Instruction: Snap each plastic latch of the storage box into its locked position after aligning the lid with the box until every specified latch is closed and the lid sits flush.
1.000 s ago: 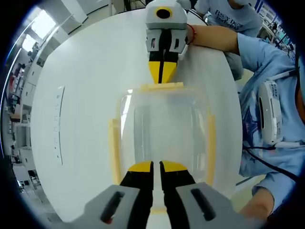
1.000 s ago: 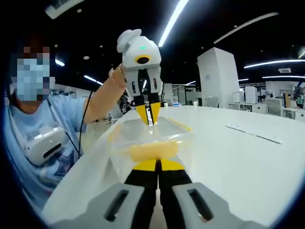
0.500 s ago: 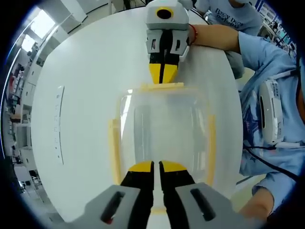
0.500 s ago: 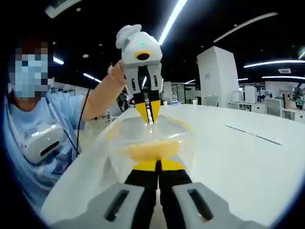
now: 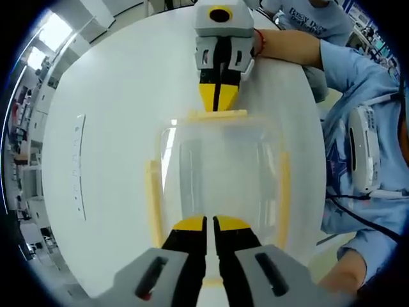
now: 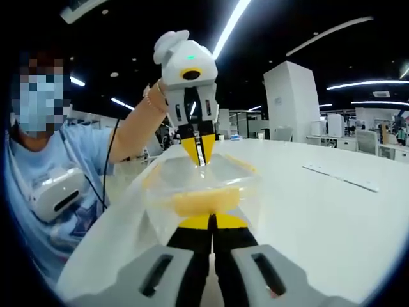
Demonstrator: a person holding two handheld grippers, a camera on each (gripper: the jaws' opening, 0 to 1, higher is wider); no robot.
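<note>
Open-plan office: dark ceiling with long light strips point(image 6: 233, 29) across the top of the right gripper view, white block structure point(image 6: 291, 102) at upper right, desks along the far right edge.

White round table point(image 5: 115, 128) takes most of the left gripper view; in the right gripper view its bare top point(image 6: 319, 211) runs along the right side. Thin white strip point(image 5: 78, 167) lies flat at the left of the left gripper view, well apart from the box; same strip point(image 6: 339, 179) sits at right in the right gripper view.

Person in a light blue shirt point(image 5: 358, 128) at the right edge of the left gripper view, white headset point(image 5: 362, 150) hanging at the chest.

Clear storage box point(image 5: 220, 176), lid on, sits centre frame on the table. Nothing visible inside. Yellow latches: left side point(image 5: 152, 198), right side point(image 5: 284, 195), far end point(image 5: 217, 116). In the right gripper view the near end latch point(image 6: 201, 202) lies just above that view's own jaws.

Left hand-held gripper point(image 5: 209, 225): jaws clenched, tips on the box's near end. Right hand-held gripper point(image 5: 217, 101): jaws closed together, tips touching the far end latch. Cannot tell whether any latch is fully snapped.
</note>
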